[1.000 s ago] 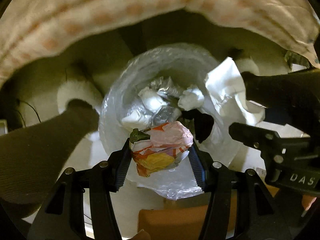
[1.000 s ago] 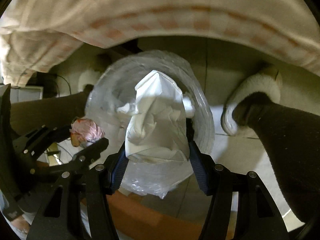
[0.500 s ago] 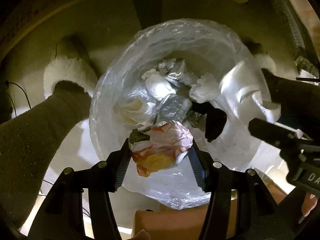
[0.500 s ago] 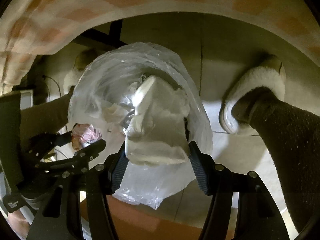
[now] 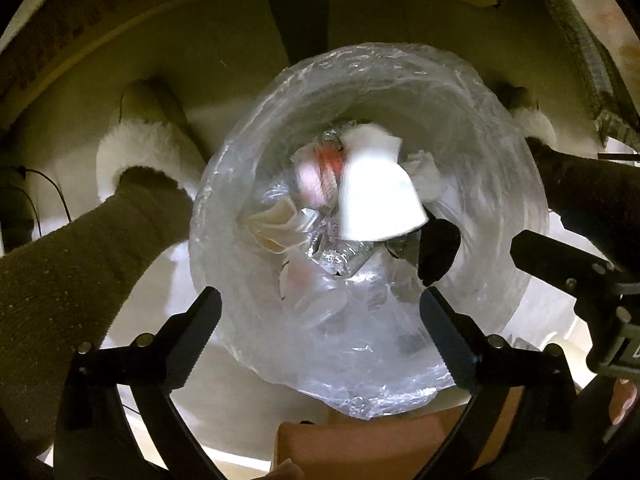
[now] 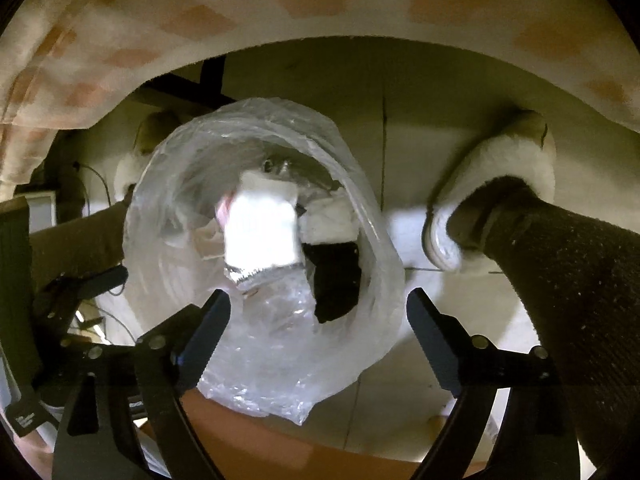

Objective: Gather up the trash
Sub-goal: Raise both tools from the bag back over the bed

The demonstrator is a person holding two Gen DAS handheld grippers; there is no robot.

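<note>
Now both grippers are spread wide and hold nothing: the left gripper [image 5: 320,312] and the right gripper [image 6: 318,312] hang side by side above the clear trash bag [image 5: 516,216], pointing down into its mouth. Deeper inside, white paper [image 5: 376,200] and a pink wrapper [image 5: 316,184] lie among other trash, so this deposit seems done.

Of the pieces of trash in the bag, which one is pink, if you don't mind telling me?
The crumpled pink wrapper, left of the big white paper in the bag. The rest are white, silver or black.
</note>
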